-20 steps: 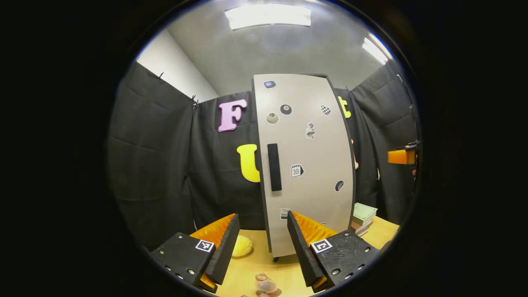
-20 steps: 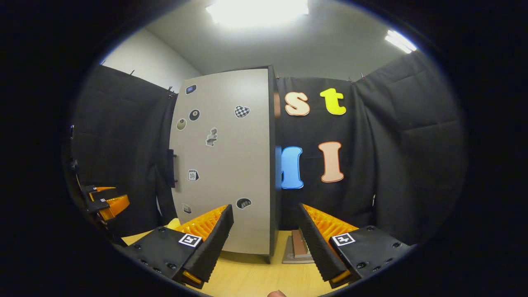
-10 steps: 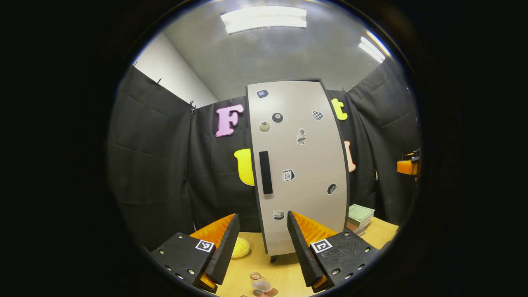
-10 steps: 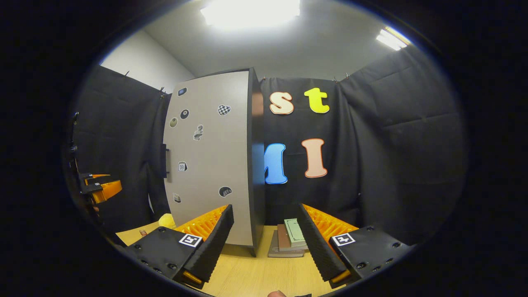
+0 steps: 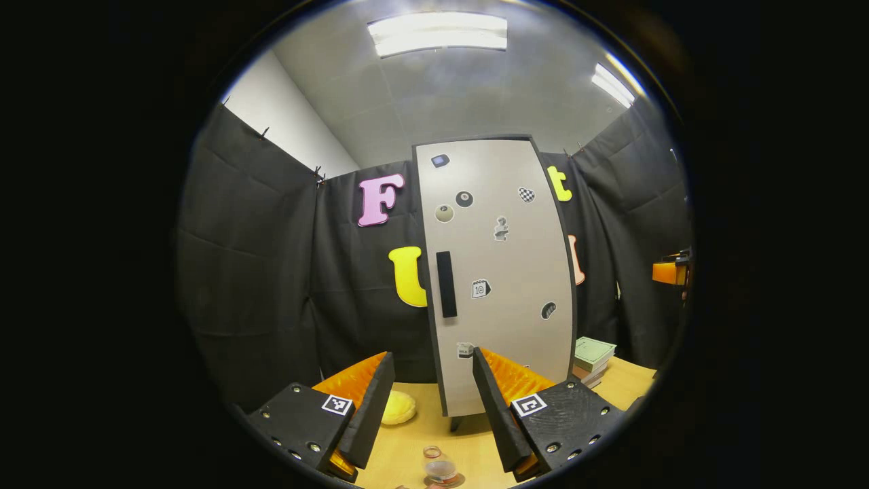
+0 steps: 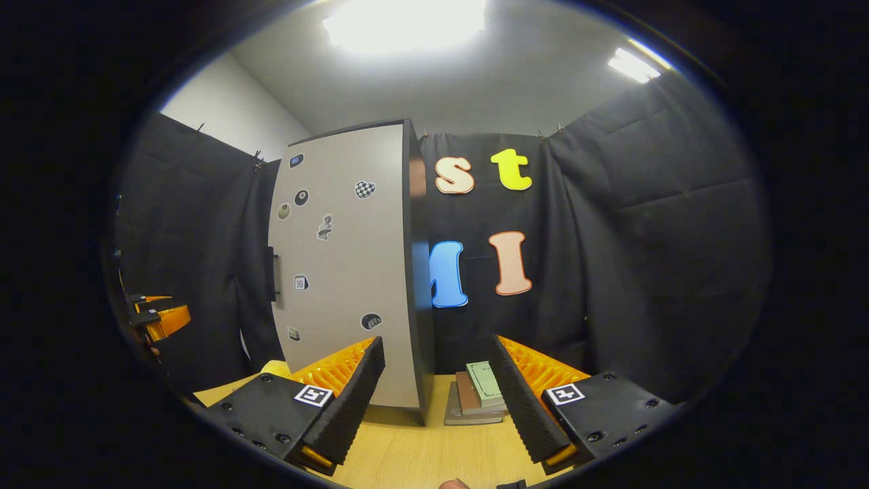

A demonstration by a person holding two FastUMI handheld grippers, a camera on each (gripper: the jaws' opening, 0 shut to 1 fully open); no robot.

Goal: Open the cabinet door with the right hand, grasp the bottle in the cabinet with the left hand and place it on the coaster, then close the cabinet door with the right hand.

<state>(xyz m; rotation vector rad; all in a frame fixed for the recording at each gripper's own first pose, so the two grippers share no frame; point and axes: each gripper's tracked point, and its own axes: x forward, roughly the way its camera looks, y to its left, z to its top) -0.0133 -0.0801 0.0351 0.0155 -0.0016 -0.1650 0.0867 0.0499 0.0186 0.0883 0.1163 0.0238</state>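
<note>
Risk lies low between the spread, empty fingers of the left gripper (image 5: 433, 407), where the bottle (image 5: 440, 468) on its coaster (image 5: 445, 483) could tip from a careless dip, while the right gripper (image 6: 438, 401), also agape, faces the shut cabinet door (image 6: 346, 272).

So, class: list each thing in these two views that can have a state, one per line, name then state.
cabinet door: shut
bottle: upright on the coaster, out of the cabinet
left gripper: open, empty
right gripper: open, empty
books: stacked beside the cabinet
</note>
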